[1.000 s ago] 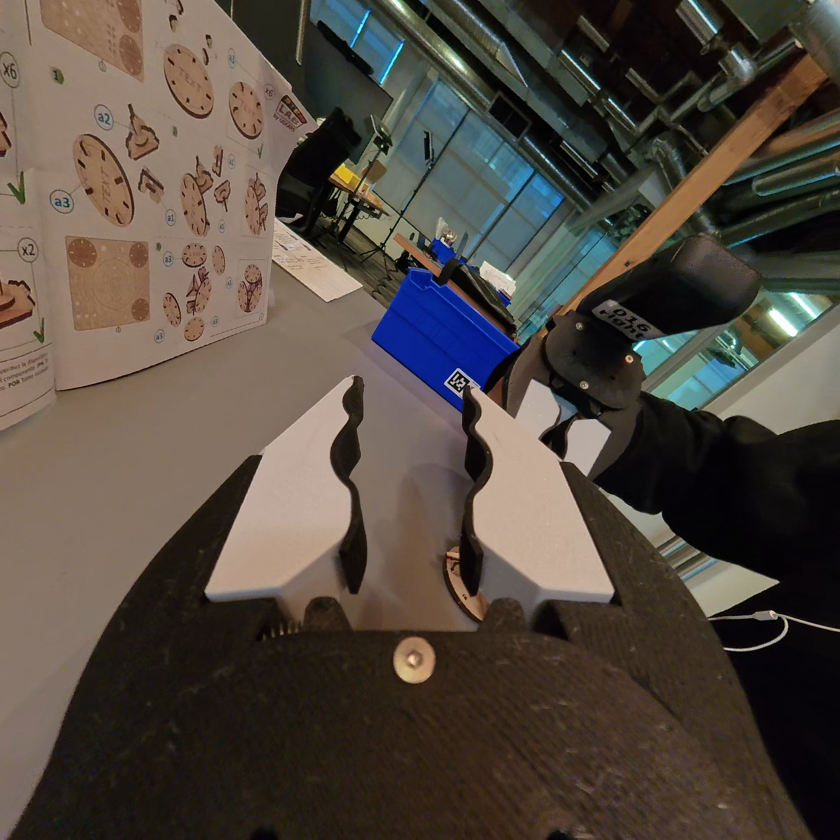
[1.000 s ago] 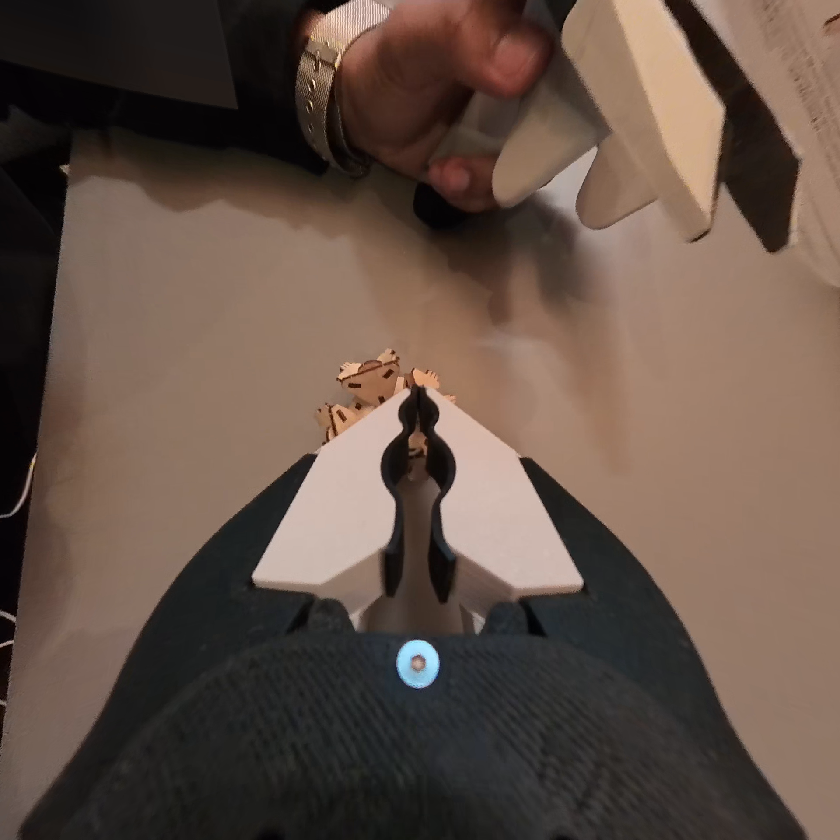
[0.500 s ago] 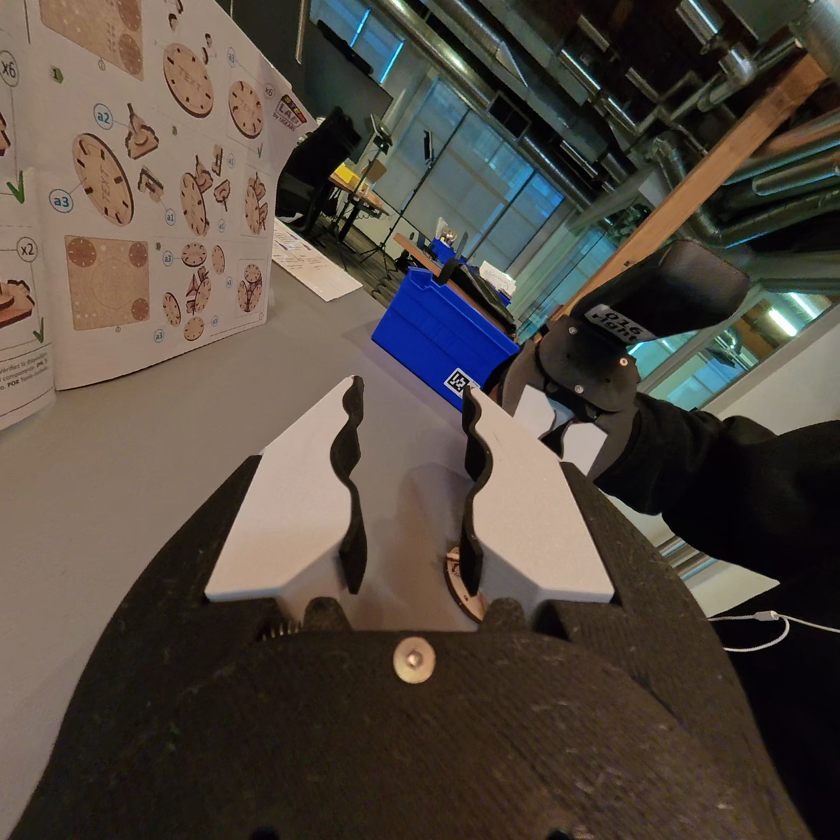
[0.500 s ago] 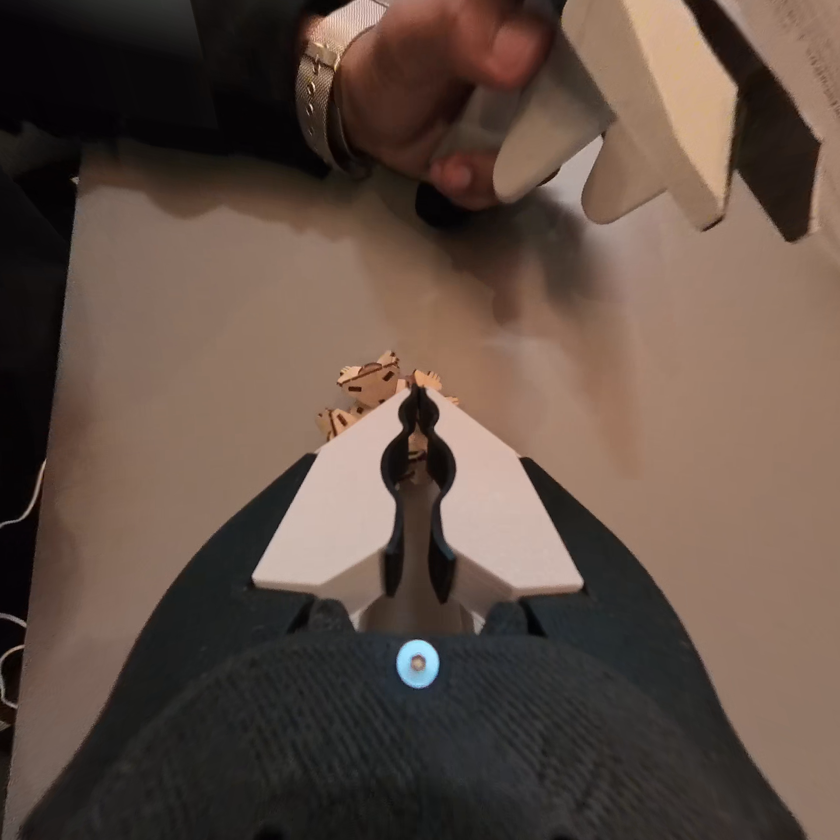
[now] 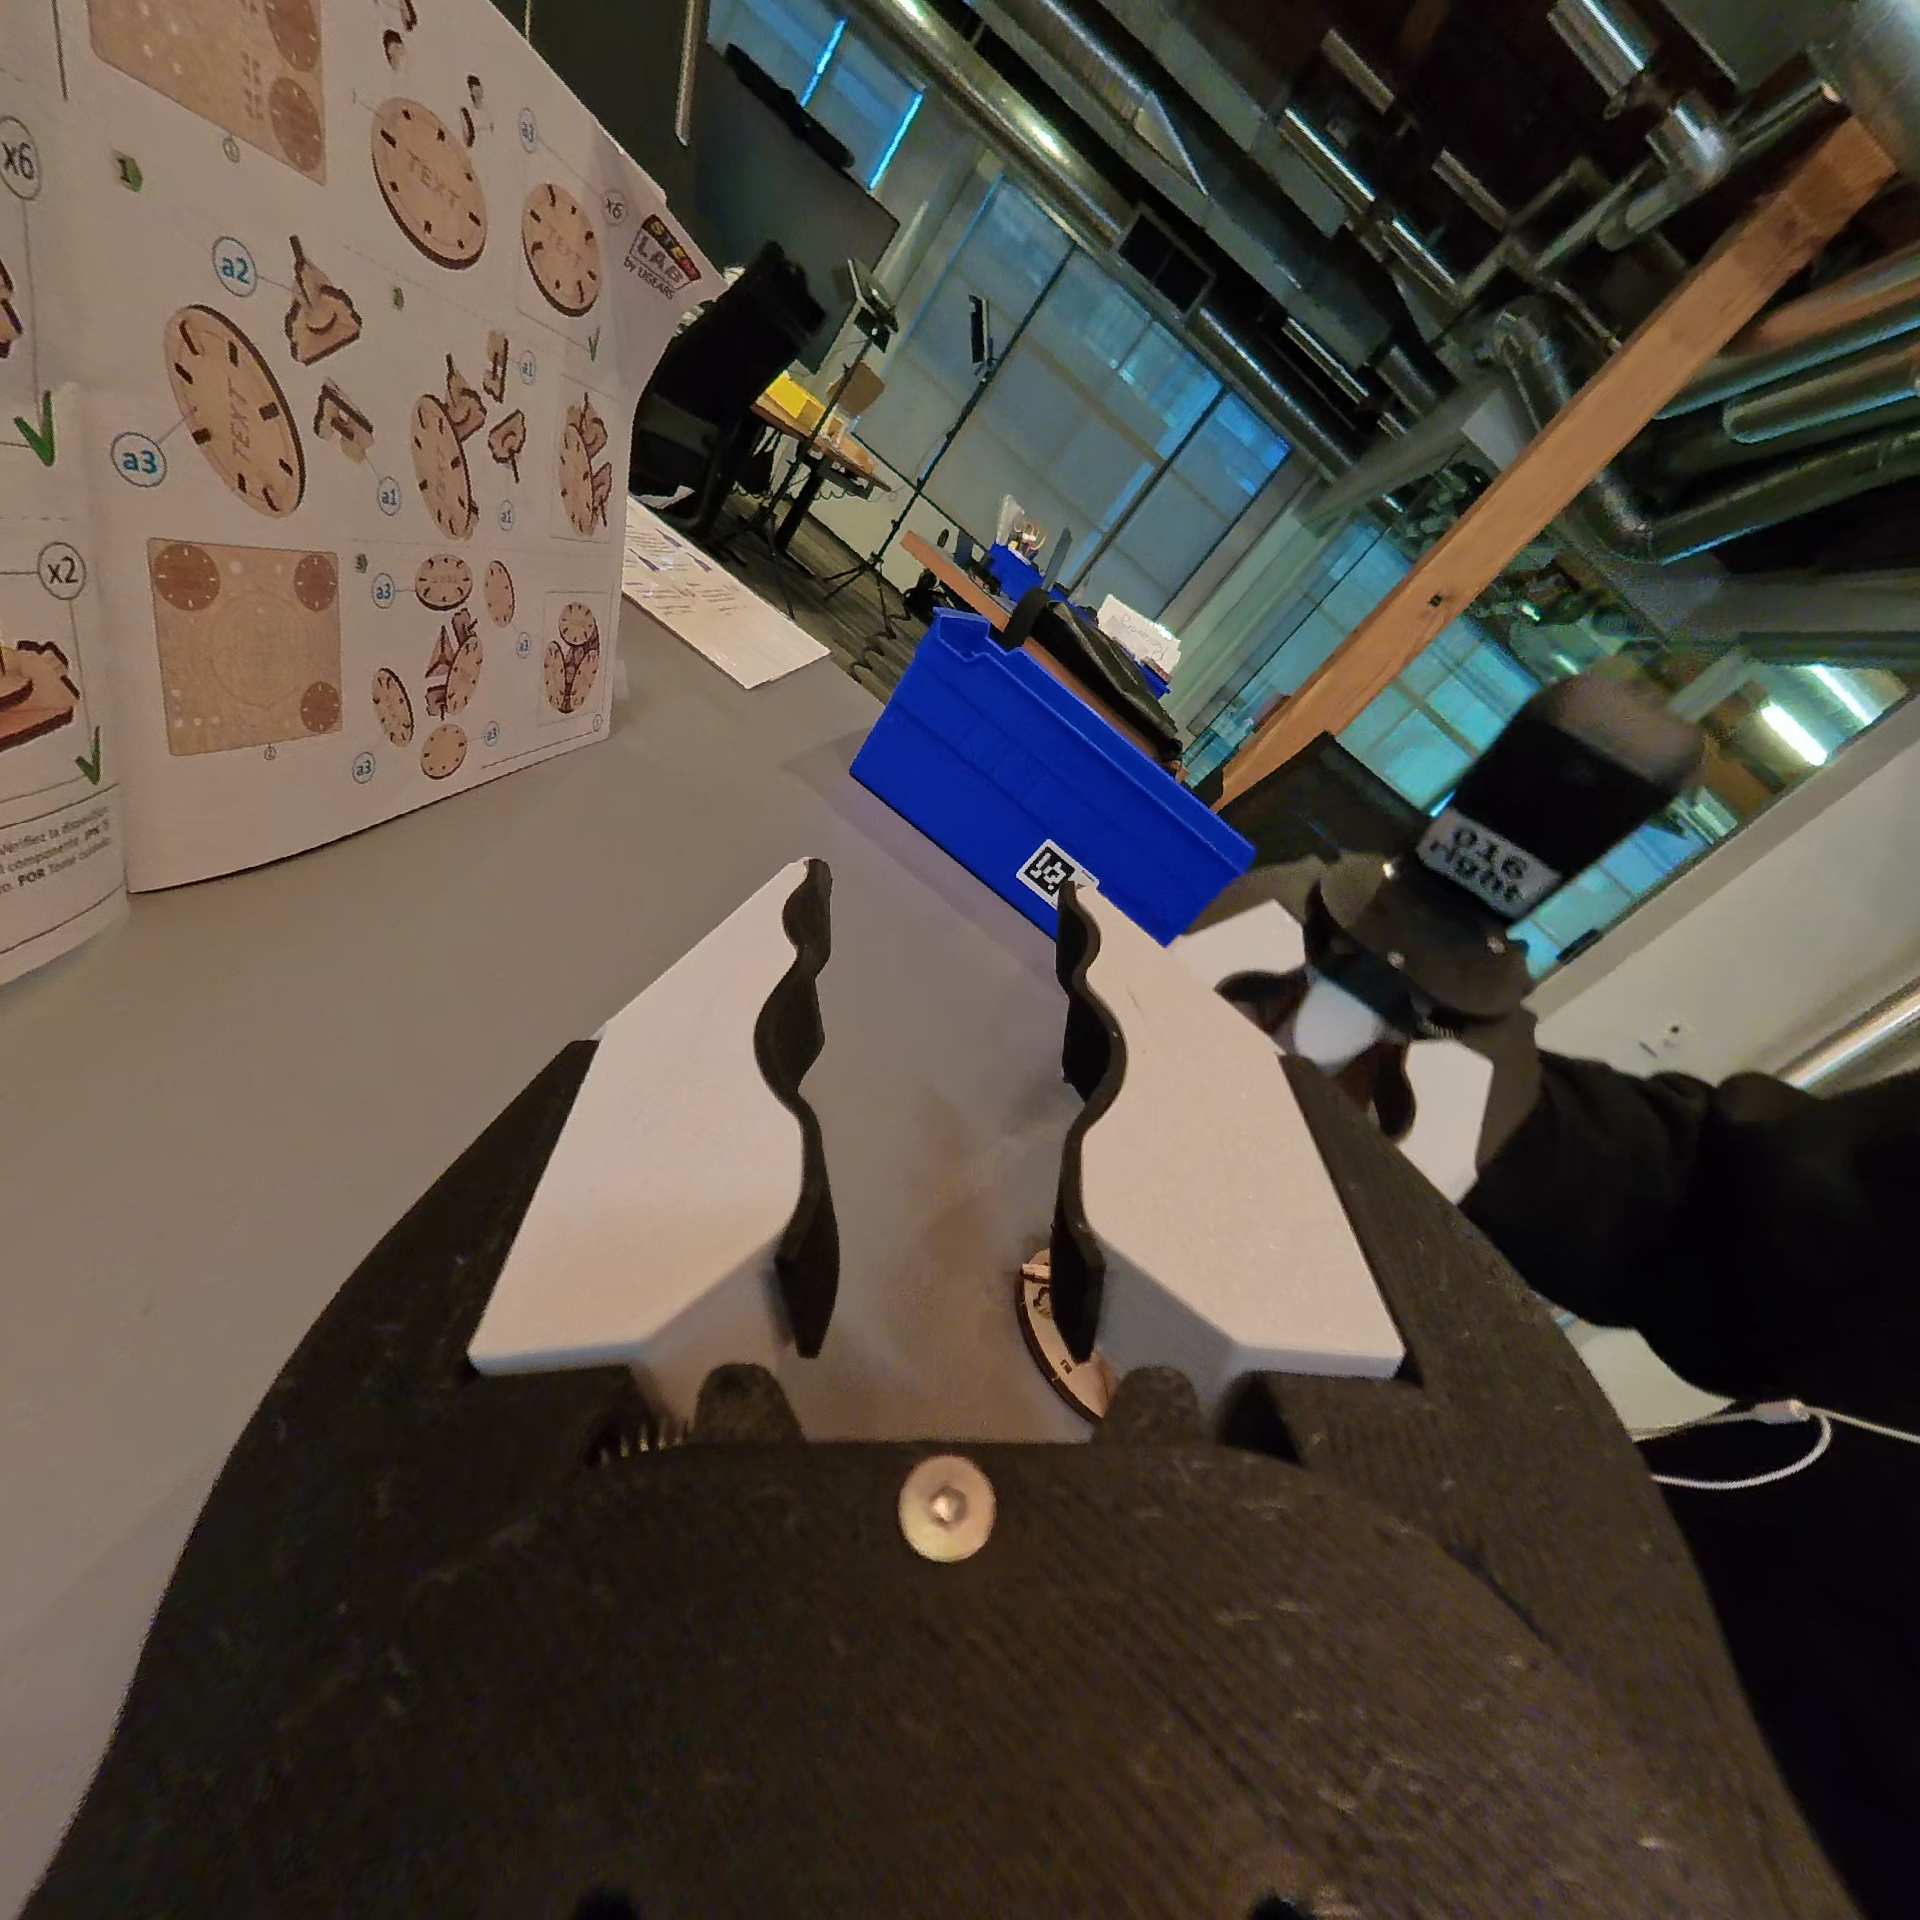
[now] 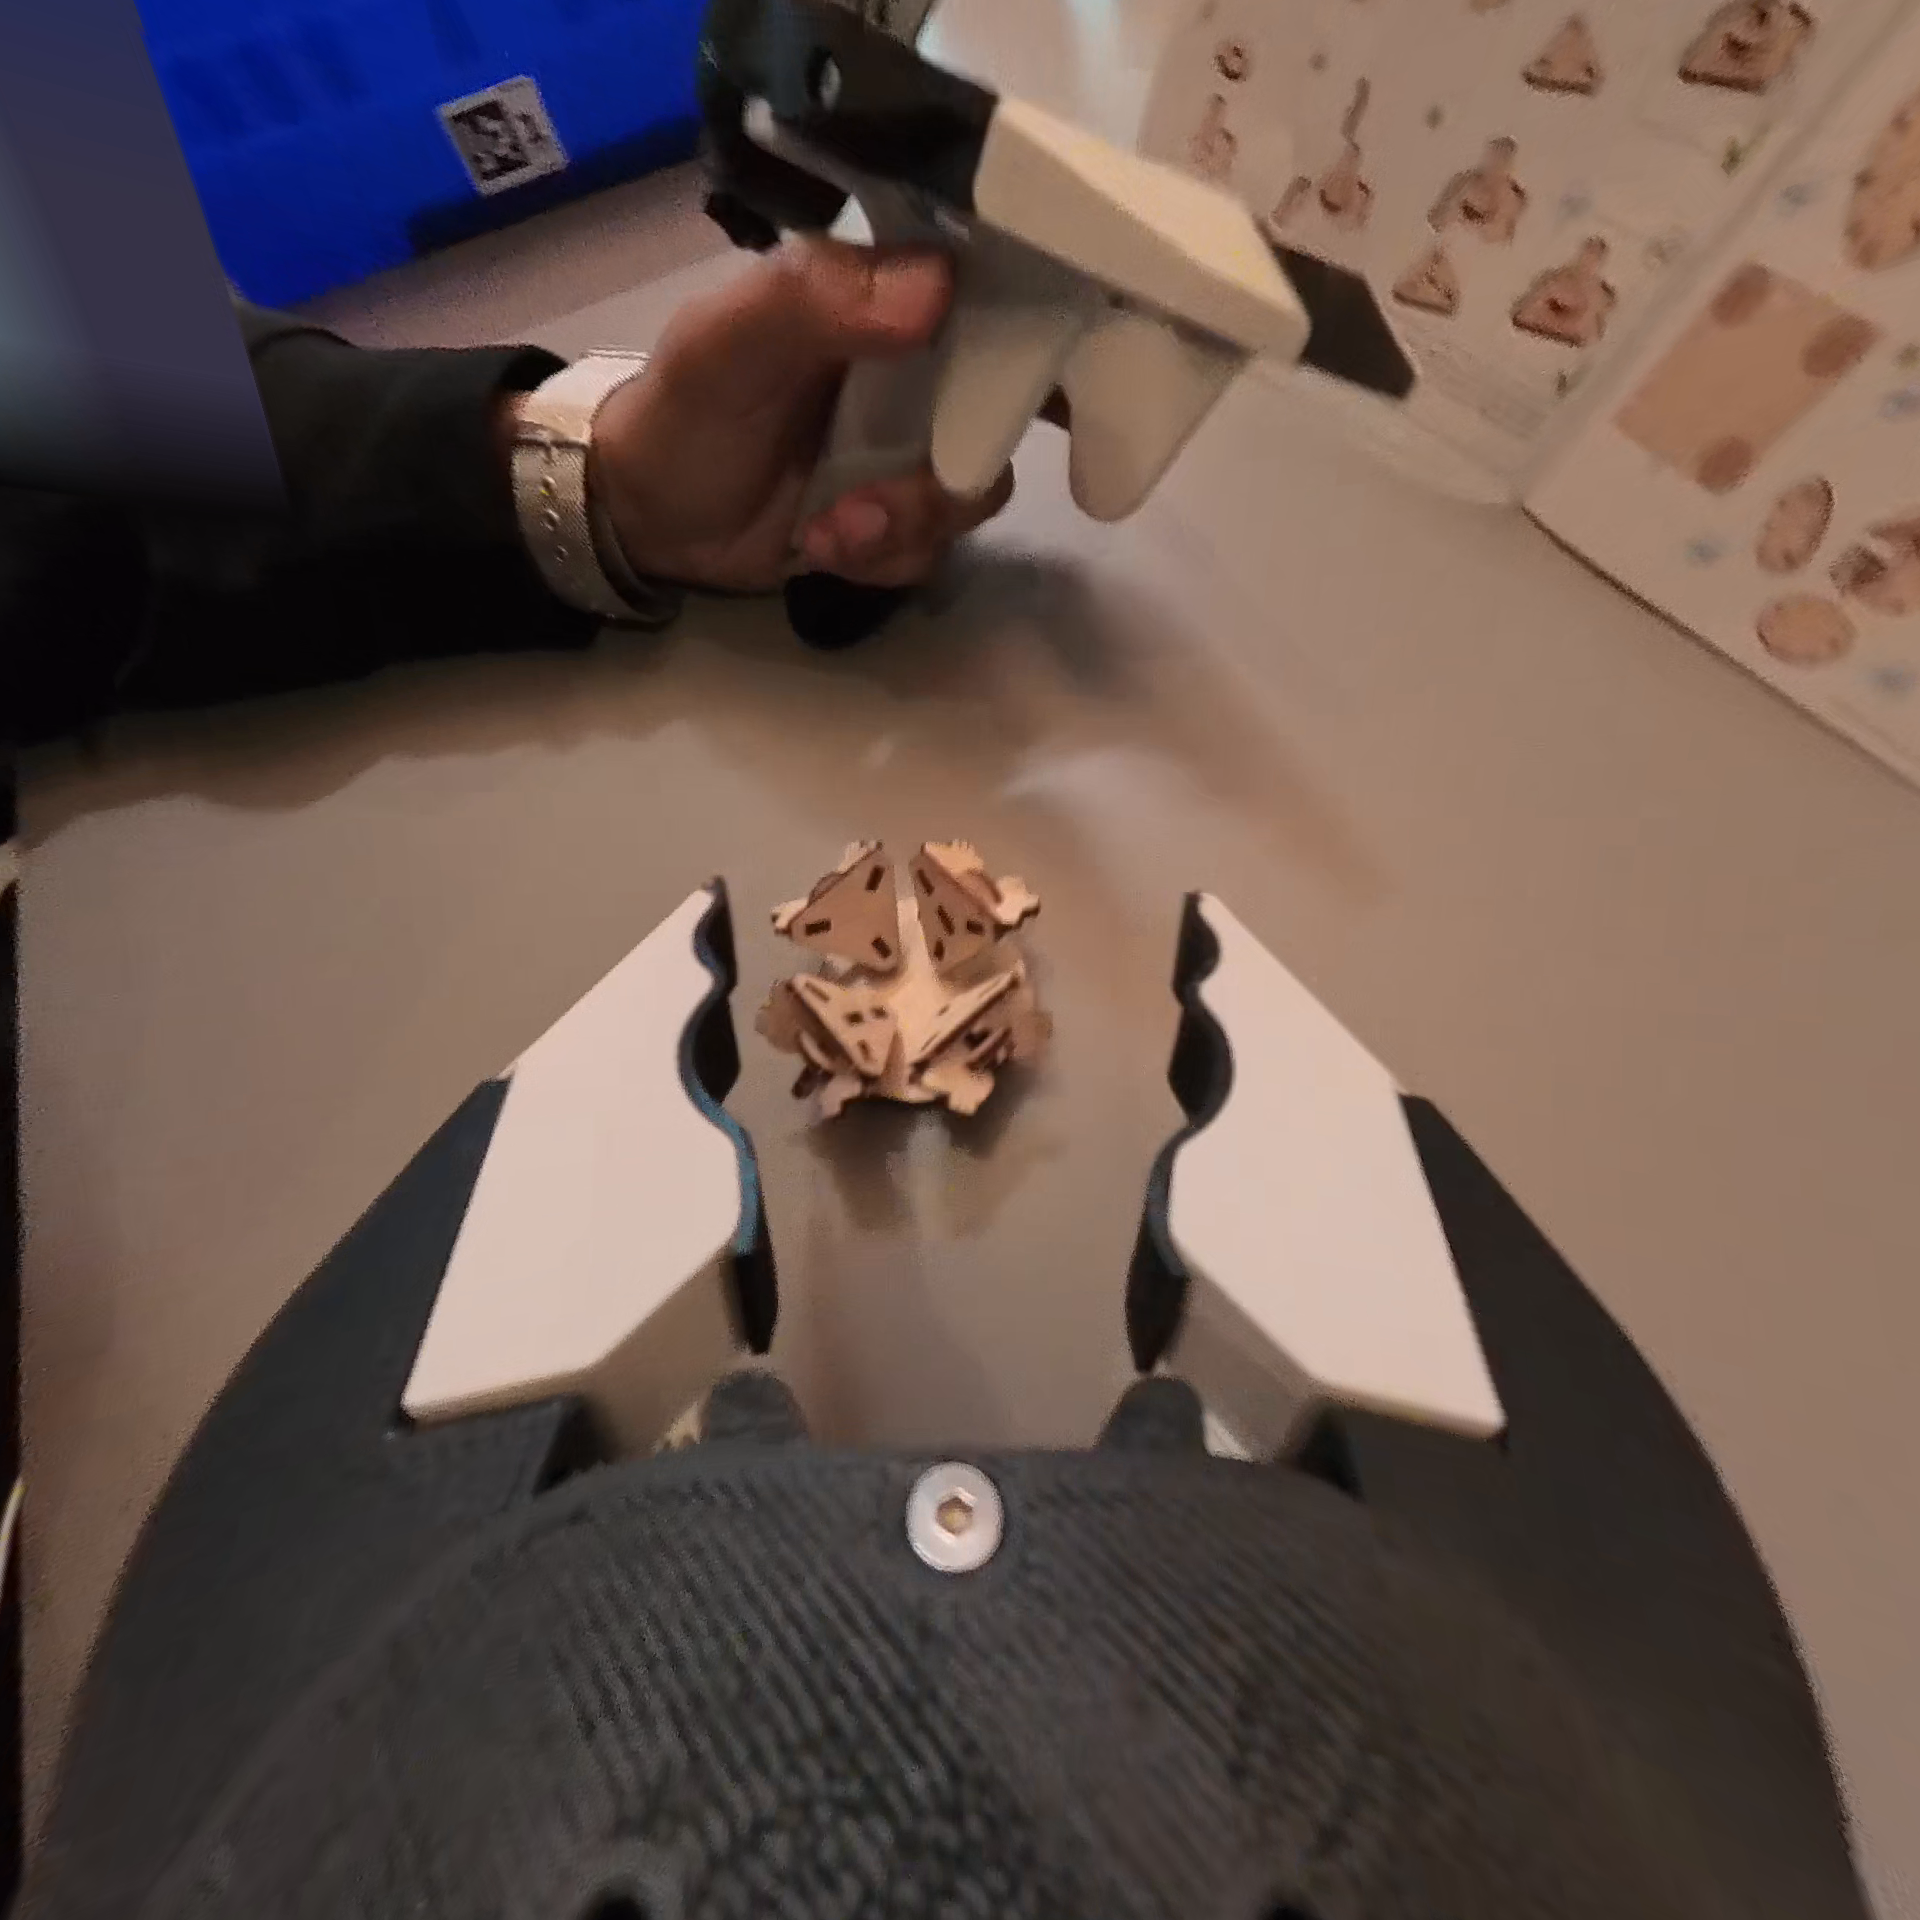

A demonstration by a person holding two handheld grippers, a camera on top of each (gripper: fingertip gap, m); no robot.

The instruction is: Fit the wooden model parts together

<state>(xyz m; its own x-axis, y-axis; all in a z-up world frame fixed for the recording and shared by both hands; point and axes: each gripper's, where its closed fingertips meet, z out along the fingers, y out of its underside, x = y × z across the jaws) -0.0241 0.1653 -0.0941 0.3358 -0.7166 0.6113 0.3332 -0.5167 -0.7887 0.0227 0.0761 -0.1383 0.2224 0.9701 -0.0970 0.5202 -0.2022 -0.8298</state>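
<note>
Right hand-held gripper (image 6: 951, 914) has opened and drawn back; wooden puzzle piece (image 6: 902, 982) rests on worktop (image 6: 1455, 935) between spread fingers, untouched. Left hand-held gripper (image 5: 940, 883), at 12 o'clock, half-open, pinches a wooden disc (image 5: 1055, 1325) deep in its jaws.

A small wooden disc (image 5: 1051, 1320) is mostly hidden behind the left claw's right finger (image 5: 1195, 1153). The instruction sheet (image 6: 1704, 343) (blurred) runs off the right edge.
</note>
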